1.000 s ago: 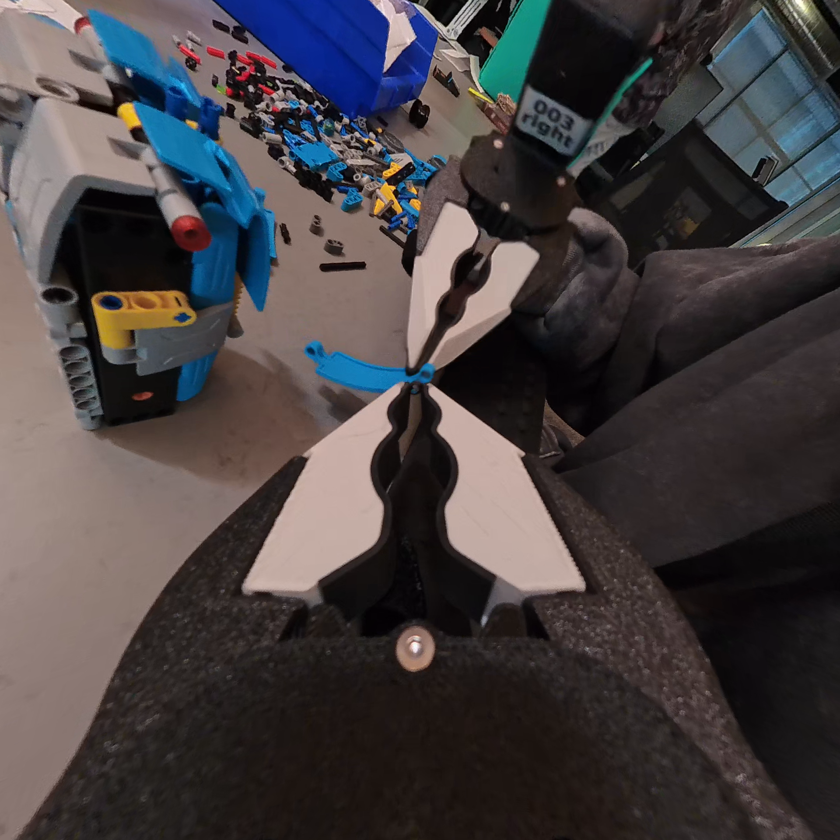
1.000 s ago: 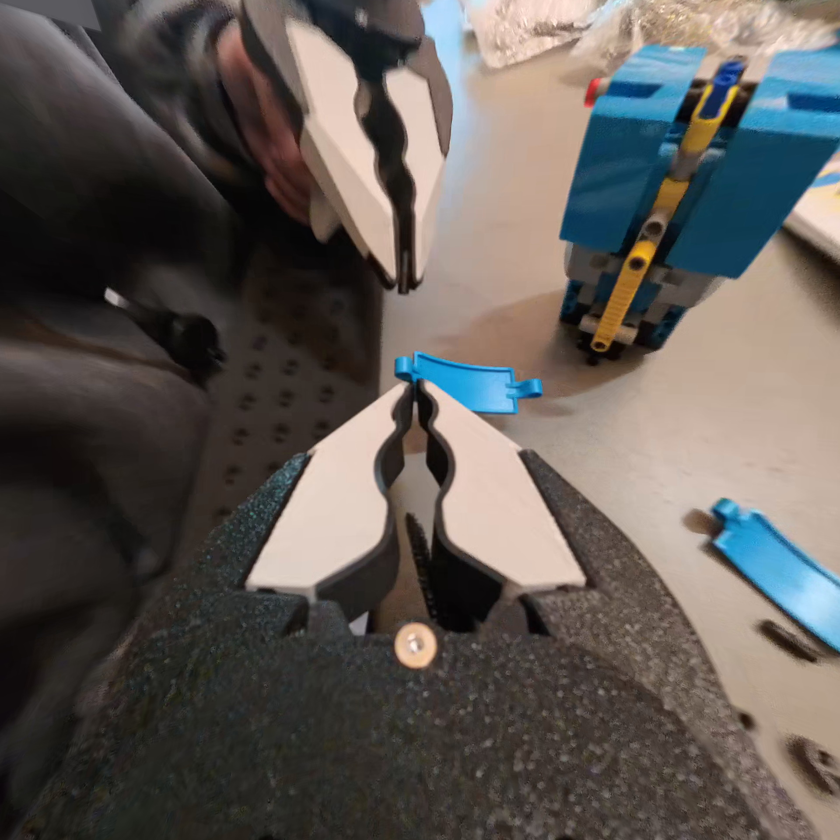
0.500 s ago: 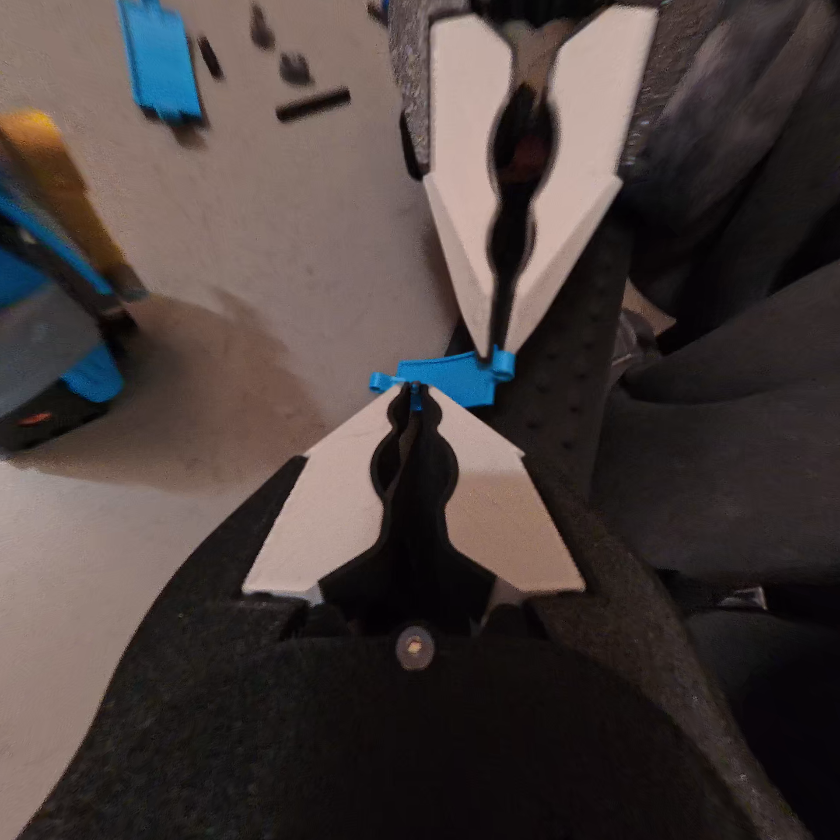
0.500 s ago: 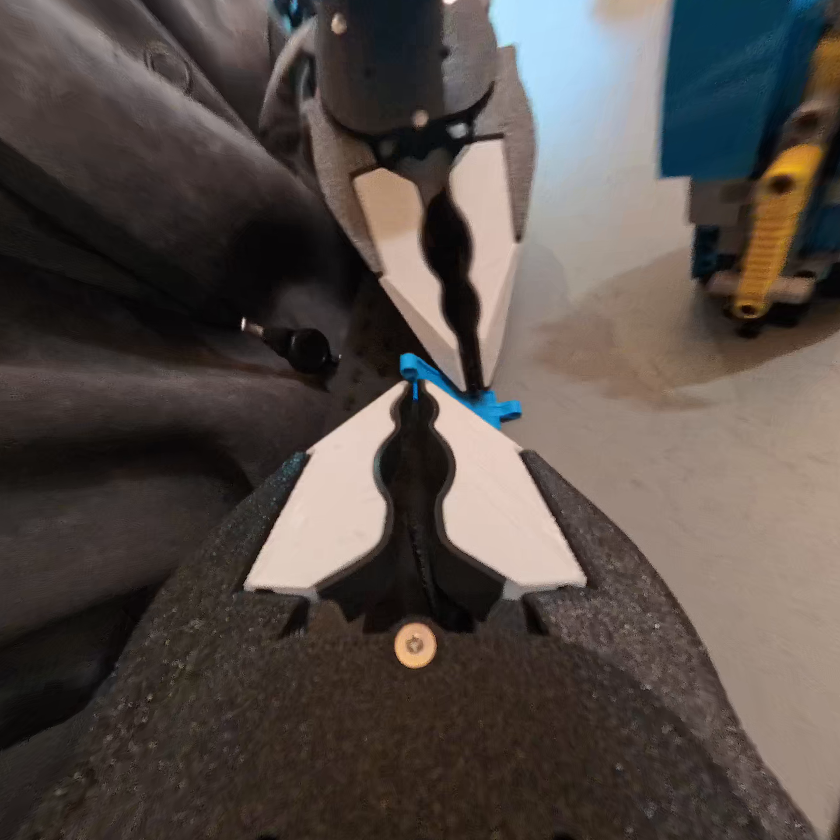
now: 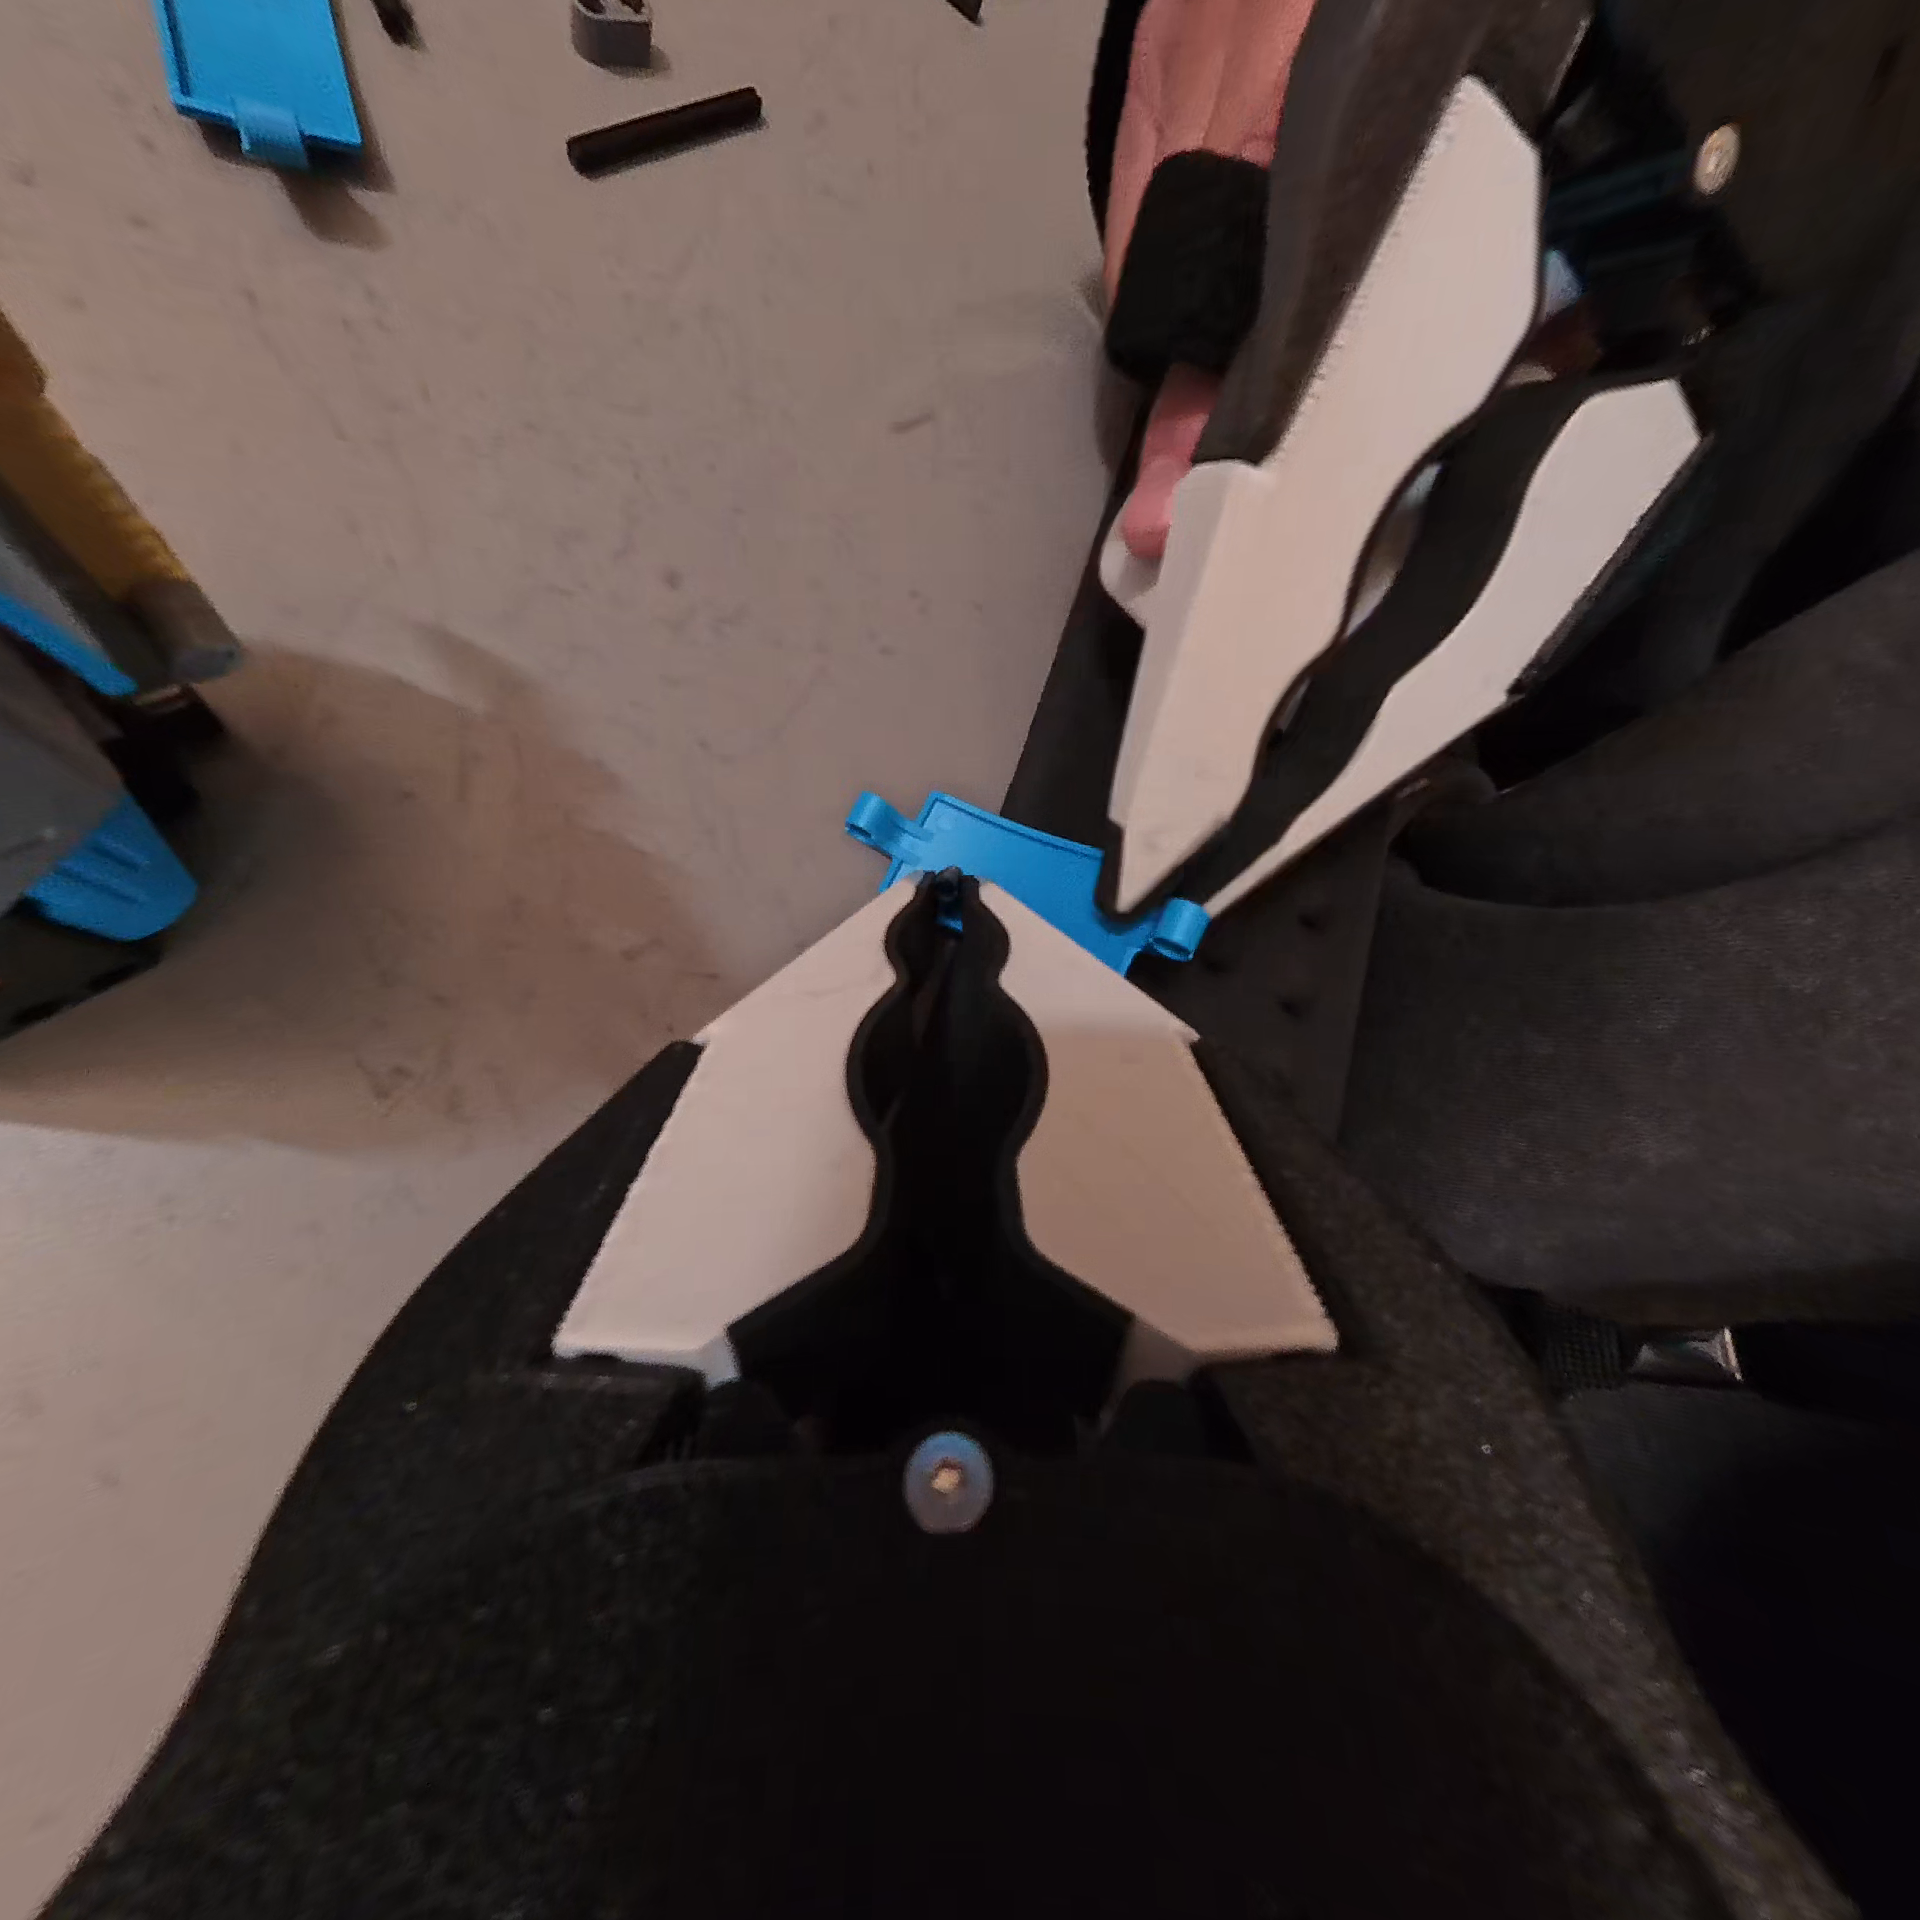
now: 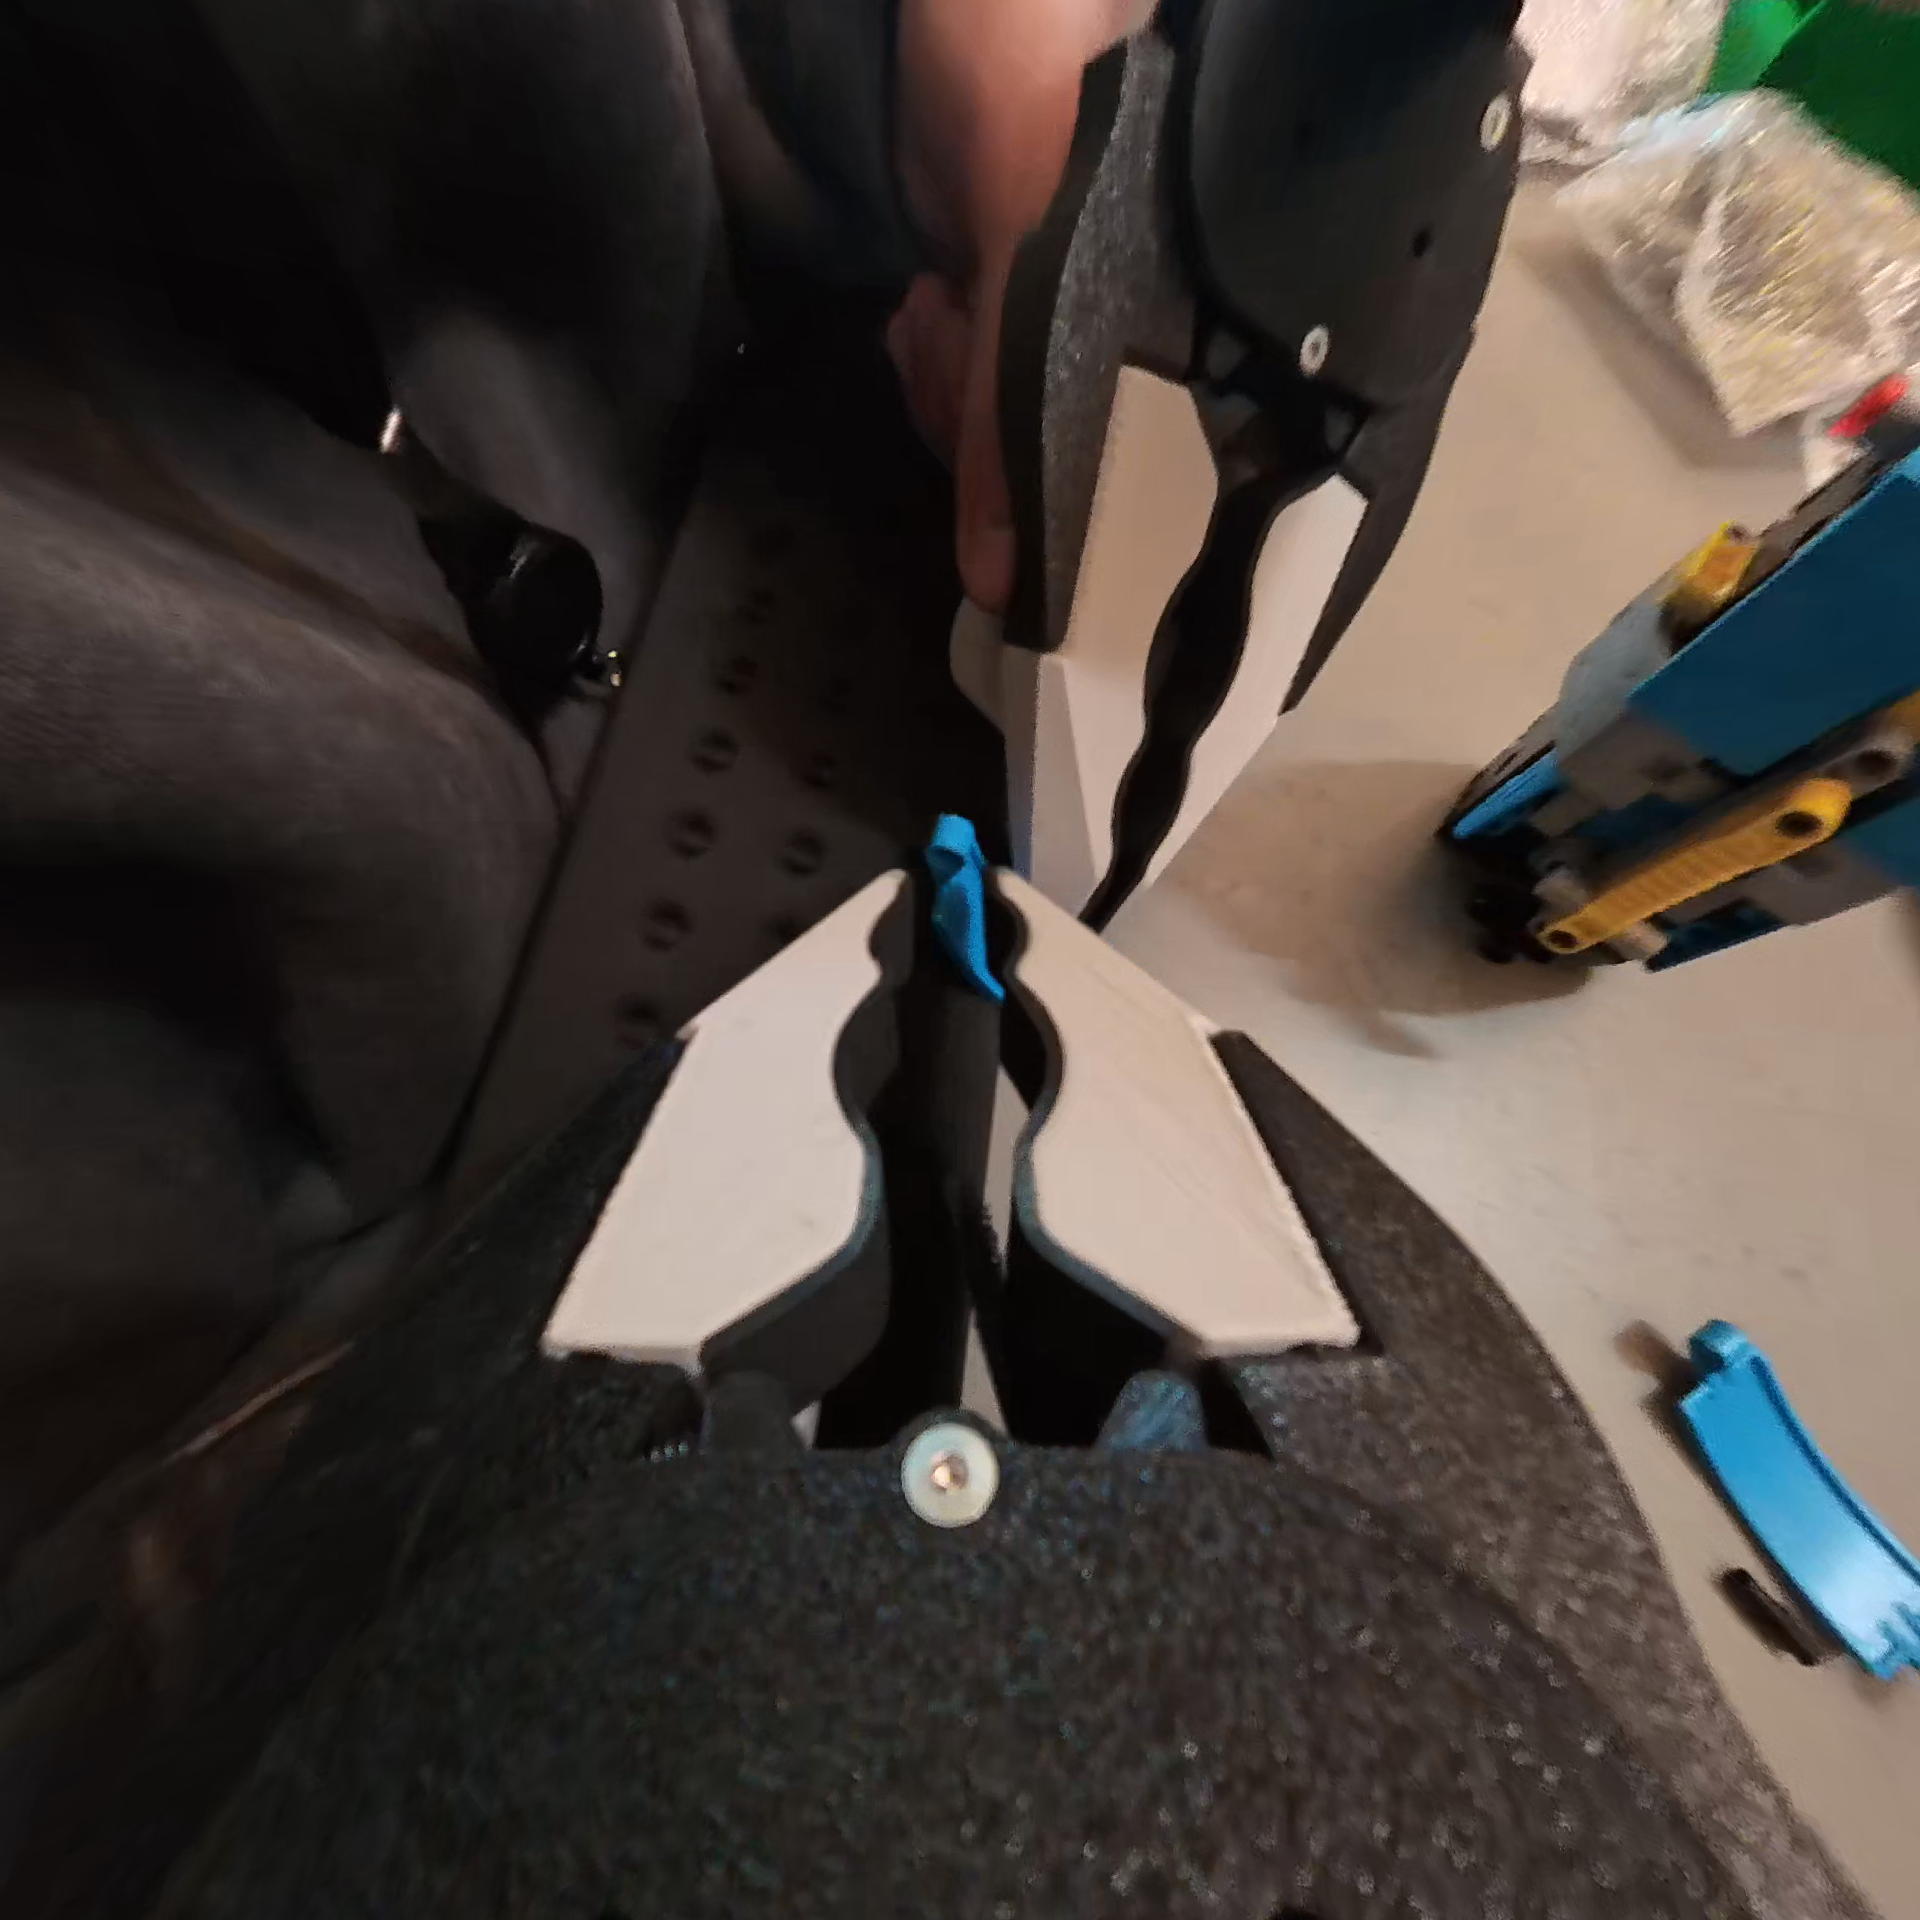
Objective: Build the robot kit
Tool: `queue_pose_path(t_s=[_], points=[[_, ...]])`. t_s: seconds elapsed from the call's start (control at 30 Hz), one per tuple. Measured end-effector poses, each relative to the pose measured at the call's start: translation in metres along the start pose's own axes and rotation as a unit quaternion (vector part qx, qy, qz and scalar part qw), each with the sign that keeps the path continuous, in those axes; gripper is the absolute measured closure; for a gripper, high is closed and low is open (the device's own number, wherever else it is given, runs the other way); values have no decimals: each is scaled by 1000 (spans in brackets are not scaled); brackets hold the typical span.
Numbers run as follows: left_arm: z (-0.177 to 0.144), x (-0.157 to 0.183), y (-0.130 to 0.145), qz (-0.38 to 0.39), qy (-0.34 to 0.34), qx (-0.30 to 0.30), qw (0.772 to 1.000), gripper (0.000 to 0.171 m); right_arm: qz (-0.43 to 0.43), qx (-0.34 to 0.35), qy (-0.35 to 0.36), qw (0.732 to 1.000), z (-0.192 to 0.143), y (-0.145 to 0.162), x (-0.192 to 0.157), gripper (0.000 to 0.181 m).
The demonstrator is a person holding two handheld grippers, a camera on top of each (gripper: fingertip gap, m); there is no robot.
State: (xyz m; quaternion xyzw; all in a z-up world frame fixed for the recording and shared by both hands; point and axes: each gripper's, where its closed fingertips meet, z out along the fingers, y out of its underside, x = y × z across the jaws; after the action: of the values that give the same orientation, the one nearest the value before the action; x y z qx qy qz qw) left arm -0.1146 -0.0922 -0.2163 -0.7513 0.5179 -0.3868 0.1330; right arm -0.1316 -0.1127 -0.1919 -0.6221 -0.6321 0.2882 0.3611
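The left hand-held gripper (image 5: 948, 883) is pinching one edge of a small blue curved panel (image 5: 1023, 871), its white fingers (image 5: 790, 1164) drawn together on the piece near the end that carries a small ring lug. The right hand-held gripper (image 6: 954, 883) is gripping the same panel at its other end, with its fingers closed narrowly around the blue plastic, which is showing edge-on between the tips in the right wrist view (image 6: 961, 914). In the left wrist view the right hand-held gripper is reaching in from the upper right, its tips meeting the panel beside the second ring lug, and a person's bare hand (image 5: 1164, 125) is showing behind it. The panel is being held between the two tools, just above the edge where the pale surface (image 5: 520, 520) is meeting a dark perforated strip (image 6: 727, 748) and dark fabric (image 6: 260, 831). A blue, grey and yellow brick-built model (image 6: 1714, 790) is standing on the surface well apart from the grippers. A second blue curved panel (image 6: 1787, 1507) is lying on the surface near the right edge of the right wrist view. A flat blue piece (image 5: 260, 73), a black axle rod (image 5: 665, 130) and a small grey connector (image 5: 613, 26) are lying farther off on the surface.
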Motion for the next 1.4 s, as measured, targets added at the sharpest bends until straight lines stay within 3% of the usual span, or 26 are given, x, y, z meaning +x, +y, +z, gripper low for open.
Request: queue_pose_path(t_s=[0.2,0.3,0.4,0.47,0.57,0.7,1.4], points=[[-6,-4,-6,-13,-4,27,1000,168,6,25,14,1000,-1,-7,7,179],[-39,-5,-33,-12,17,150,989,168,64,88,20,994,-18,-19,23,181],[-82,18,-56,64,50,286,955,168,155,173,-4,973,-39,-36,40,180],[-94,33,-62,114,50,332,935,168,209,212,-38,954,-46,-44,46,179],[-91,37,-65,136,36,337,931,168,233,233,-73,941,-48,-51,44,179],[-83,36,-65,127,42,326,936,168,222,223,-85,945,-44,-53,37,179],[-81,36,-68,118,53,328,936,168,217,227,-82,946,-45,-53,38,179]])
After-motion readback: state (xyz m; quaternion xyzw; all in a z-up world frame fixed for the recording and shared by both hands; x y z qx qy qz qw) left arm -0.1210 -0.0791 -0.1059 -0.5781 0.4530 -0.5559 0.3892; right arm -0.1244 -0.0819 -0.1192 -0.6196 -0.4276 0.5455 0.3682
